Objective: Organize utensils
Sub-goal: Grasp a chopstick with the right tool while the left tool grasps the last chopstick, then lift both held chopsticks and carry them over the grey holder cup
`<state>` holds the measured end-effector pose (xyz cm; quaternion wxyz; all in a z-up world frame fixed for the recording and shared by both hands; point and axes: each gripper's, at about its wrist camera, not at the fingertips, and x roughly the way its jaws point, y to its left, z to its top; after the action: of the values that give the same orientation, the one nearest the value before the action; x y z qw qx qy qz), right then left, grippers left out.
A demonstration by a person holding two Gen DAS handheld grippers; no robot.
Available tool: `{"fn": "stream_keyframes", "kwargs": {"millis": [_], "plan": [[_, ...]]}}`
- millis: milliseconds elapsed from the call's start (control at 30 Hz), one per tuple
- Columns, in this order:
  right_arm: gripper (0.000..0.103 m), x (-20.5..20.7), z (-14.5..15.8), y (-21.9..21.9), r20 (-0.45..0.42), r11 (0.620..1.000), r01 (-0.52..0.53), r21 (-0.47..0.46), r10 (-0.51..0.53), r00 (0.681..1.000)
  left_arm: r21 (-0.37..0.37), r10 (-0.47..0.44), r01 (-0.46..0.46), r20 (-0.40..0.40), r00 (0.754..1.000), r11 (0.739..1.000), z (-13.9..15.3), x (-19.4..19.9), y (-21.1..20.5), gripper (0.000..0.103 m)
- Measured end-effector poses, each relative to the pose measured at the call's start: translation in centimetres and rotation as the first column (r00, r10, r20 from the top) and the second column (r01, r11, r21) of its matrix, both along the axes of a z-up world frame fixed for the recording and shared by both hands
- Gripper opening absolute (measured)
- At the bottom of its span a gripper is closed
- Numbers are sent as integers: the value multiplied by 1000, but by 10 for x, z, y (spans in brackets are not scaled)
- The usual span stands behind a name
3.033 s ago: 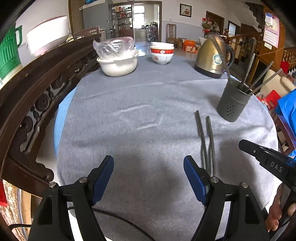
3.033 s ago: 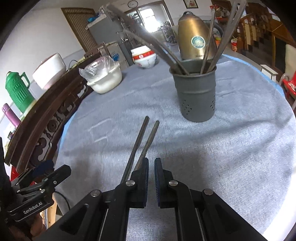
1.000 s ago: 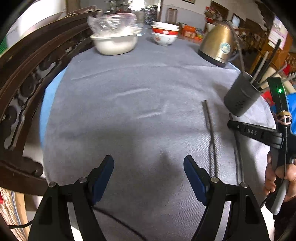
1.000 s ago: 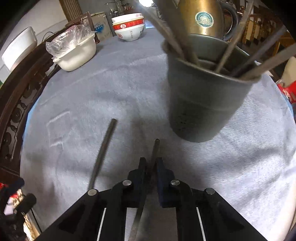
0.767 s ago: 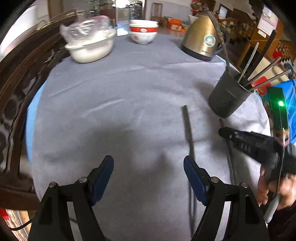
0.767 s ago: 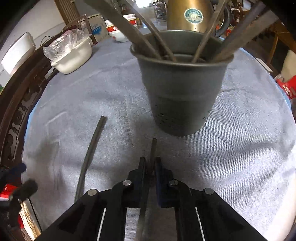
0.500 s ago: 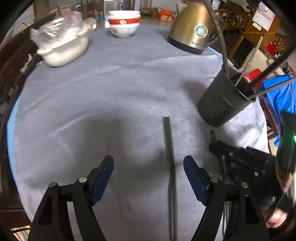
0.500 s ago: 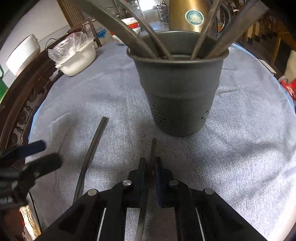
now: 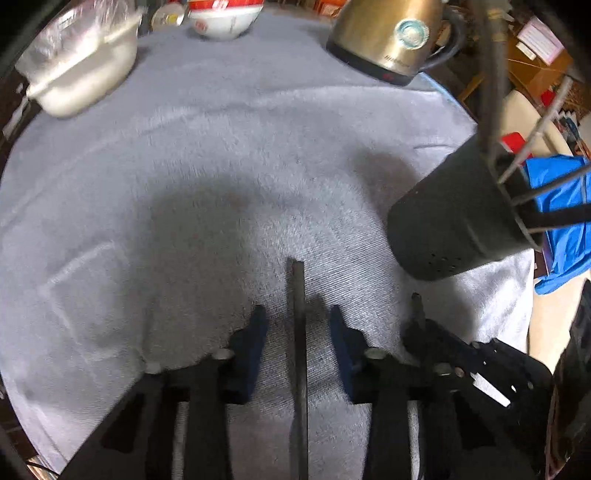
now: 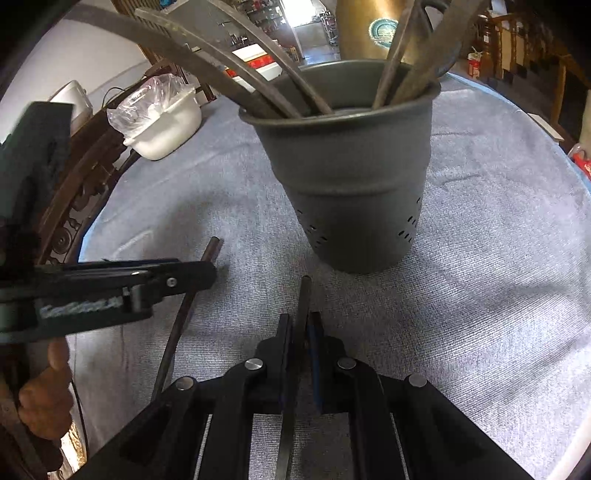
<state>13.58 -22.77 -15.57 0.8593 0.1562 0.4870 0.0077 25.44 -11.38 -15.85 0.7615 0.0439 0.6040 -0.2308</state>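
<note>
A dark grey utensil holder (image 10: 351,199) with several long utensils in it stands on the grey tablecloth; it also shows in the left wrist view (image 9: 454,218). My right gripper (image 10: 300,321) is shut on a dark chopstick (image 10: 303,299), pointing at the holder's base. The second chopstick (image 9: 298,321) lies on the cloth between the blue pads of my left gripper (image 9: 297,317), which is open around it, jaws apart from it. From the right wrist view the left gripper (image 10: 199,275) sits over that chopstick (image 10: 184,317).
A gold kettle (image 9: 391,37) stands at the back of the round table. A white bowl with a plastic bag (image 9: 77,74) and a red-and-white bowl (image 9: 221,16) stand at the far left. A carved wooden chair back (image 10: 85,192) borders the left edge.
My left gripper has moved forward and right to straddle the lying chopstick, with its jaws narrowed. My right gripper has stayed shut on its chopstick, nearer the holder.
</note>
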Motion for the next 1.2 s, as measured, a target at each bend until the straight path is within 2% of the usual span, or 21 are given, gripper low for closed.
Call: {"fn": "stream_keyframes", "kwargs": {"millis": [33,100,200,333,433,567,633,667,733,767,800,900,933,1000,1033,1067,1133,1200], "plan": [[11,-1,0,0,1,1000,0,-1,0,1000,-2,4,-4,22,1000,1000,1,0,0,23],[11,2,0,2,0,1000,2,-3,-2,1000,2,12,-12,21,1000,1000,-1,0,3,7],[11,4,0,5,-2,1000,3,-9,-3,1000,-3,24,-24,2,1000,1000,-2,-2,12,7],[11,12,-1,10,-18,1000,4,-20,-5,1000,48,24,-24,14,1000,999,-1,-14,29,7],[11,18,0,14,-32,999,12,-31,-13,999,52,36,-36,3,999,998,-2,-18,44,7],[15,29,1,28,-42,996,-7,-88,3,999,44,63,-62,-9,998,997,-3,-17,59,7],[15,36,2,36,-45,993,-17,-120,12,999,38,71,-71,-13,997,997,-3,-14,61,9],[15,38,2,38,-44,992,-20,-128,14,999,33,71,-70,-18,997,997,-3,-12,66,14],[15,43,1,42,-48,989,-20,-149,13,999,10,69,-69,-29,997,998,-2,-8,68,33],[15,45,1,44,-53,987,-20,-158,12,999,3,69,-69,-32,997,998,0,-5,72,46],[15,48,1,46,-59,985,-23,-170,13,998,3,67,-67,-29,997,998,0,-3,71,49],[14,55,0,51,-77,977,-39,-212,23,997,18,58,-58,-10,998,998,0,2,68,49],[14,57,0,53,-81,974,-45,-224,27,996,20,58,-58,-5,998,998,-1,4,67,46],[12,61,0,56,-81,972,-45,-230,27,996,28,56,-56,6,998,998,-1,3,64,17],[9,62,0,55,-81,972,-40,-232,22,996,30,57,-57,7,998,998,-2,5,64,12],[9,62,0,54,-81,973,-38,-227,20,997,24,62,-62,5,998,998,-3,7,66,8],[8,60,0,53,-69,980,-29,-197,15,998,10,74,-74,3,997,997,-3,11,69,7],[7,58,1,52,-47,985,-21,-169,13,999,23,80,-81,34,996,996,1,-3,76,7]]}}
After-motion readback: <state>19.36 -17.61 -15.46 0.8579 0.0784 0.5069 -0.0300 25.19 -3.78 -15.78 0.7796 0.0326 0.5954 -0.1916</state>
